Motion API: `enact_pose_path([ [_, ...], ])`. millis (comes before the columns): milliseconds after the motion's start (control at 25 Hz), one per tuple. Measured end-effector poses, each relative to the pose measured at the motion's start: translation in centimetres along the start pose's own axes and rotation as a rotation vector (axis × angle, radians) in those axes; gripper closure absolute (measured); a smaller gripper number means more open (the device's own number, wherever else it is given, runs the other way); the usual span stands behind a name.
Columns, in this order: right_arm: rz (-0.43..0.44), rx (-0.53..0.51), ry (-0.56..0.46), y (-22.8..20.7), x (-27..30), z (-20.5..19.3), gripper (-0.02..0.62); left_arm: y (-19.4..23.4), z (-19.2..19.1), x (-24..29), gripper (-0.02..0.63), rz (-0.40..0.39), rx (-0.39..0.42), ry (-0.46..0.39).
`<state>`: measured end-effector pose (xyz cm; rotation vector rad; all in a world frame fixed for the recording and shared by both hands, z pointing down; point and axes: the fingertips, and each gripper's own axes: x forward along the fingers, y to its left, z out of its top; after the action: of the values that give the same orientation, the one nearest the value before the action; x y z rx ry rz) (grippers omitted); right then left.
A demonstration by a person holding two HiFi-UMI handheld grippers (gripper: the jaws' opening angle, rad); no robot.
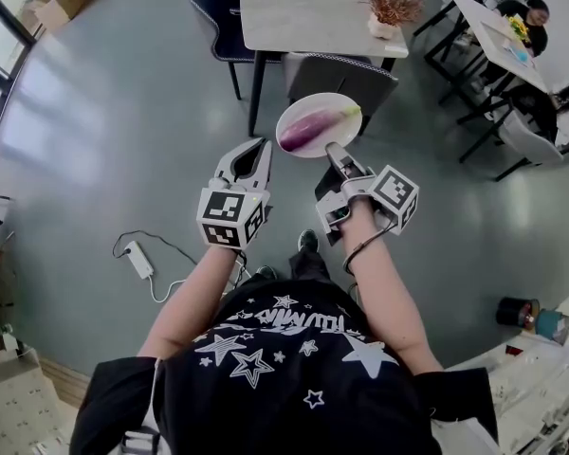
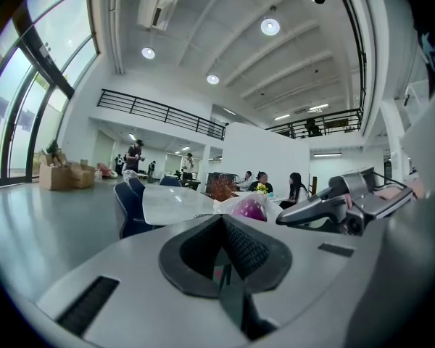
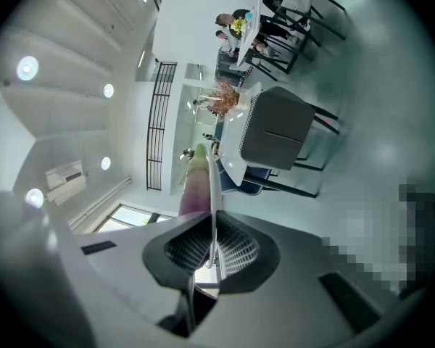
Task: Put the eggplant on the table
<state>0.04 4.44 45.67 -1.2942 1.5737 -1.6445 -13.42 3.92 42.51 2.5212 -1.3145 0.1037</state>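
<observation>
Eggplant (image 1: 308, 129) on plate (image 1: 313, 105); plate rim pinched in right gripper (image 1: 334, 152) jaws.

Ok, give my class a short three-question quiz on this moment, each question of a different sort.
1. True or false: the eggplant already lies on the table.
2. What does the right gripper hold? A) the eggplant itself B) the rim of the plate C) nothing
3. Fill in: the fingers of the left gripper are ____ and empty.
Key: 1 false; 2 B; 3 shut.
</observation>
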Motion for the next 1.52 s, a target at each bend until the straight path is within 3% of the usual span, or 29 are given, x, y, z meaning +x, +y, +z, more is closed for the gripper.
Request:
enact_pose_path([
  [360,-0.009,-0.031,0.003,0.0,0.3,0.0,0.572,-0.1,0.1,0.0,0.598,0.002,-0.006,-0.009],
  [640,-0.006,-0.036,0.003,0.6,-0.2,-3.7,0.572,1.2,-0.1,-3.4,0.598,0.008,-0.012,-0.019],
  [1520,-0.014,-0.063,-0.037,0.9,-0.7,-4.9,0.572,2.2,-0.4,-4.4,0.598,-0.014,-0.008,-0.017],
])
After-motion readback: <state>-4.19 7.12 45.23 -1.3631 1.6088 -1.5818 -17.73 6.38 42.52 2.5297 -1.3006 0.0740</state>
